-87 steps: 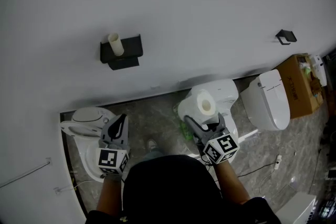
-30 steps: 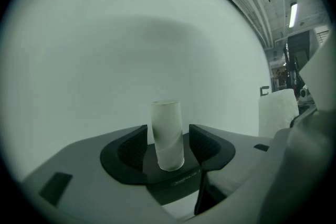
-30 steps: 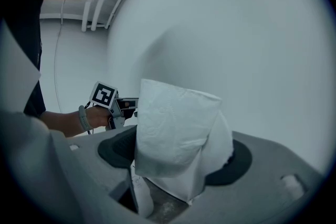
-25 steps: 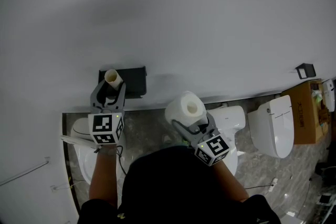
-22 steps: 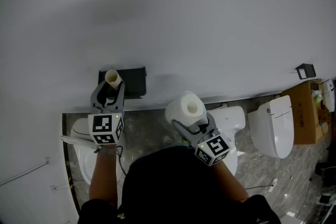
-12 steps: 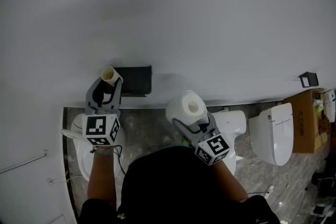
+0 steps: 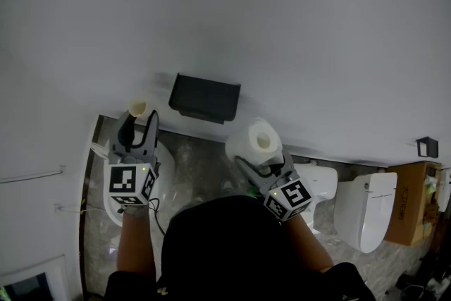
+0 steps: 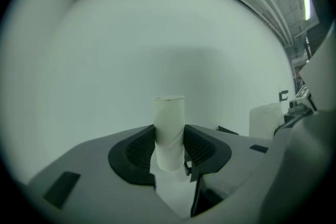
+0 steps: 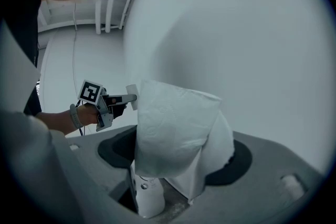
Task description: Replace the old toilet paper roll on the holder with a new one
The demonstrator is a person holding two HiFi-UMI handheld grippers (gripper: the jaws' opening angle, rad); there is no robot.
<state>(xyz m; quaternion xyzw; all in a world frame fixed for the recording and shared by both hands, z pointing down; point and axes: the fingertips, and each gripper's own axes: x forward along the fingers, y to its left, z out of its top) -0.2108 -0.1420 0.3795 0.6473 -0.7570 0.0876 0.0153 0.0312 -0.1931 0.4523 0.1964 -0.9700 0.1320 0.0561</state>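
Left gripper (image 7: 141,122) just closed its jaws on the old cardboard tube (image 7: 137,108) and has pulled it clear past the holder's (image 7: 206,98) left edge (holder now bare), right gripper (image 7: 262,167) clamped on the new roll (image 7: 255,141) near the holder's right edge, so loading should be next.

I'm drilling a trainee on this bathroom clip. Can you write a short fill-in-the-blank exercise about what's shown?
1. The left gripper is clamped on a bare cardboard ____.
2. The right gripper grips a full toilet paper ____.
3. The black holder hangs on the white ____.
Missing words: tube; roll; wall.
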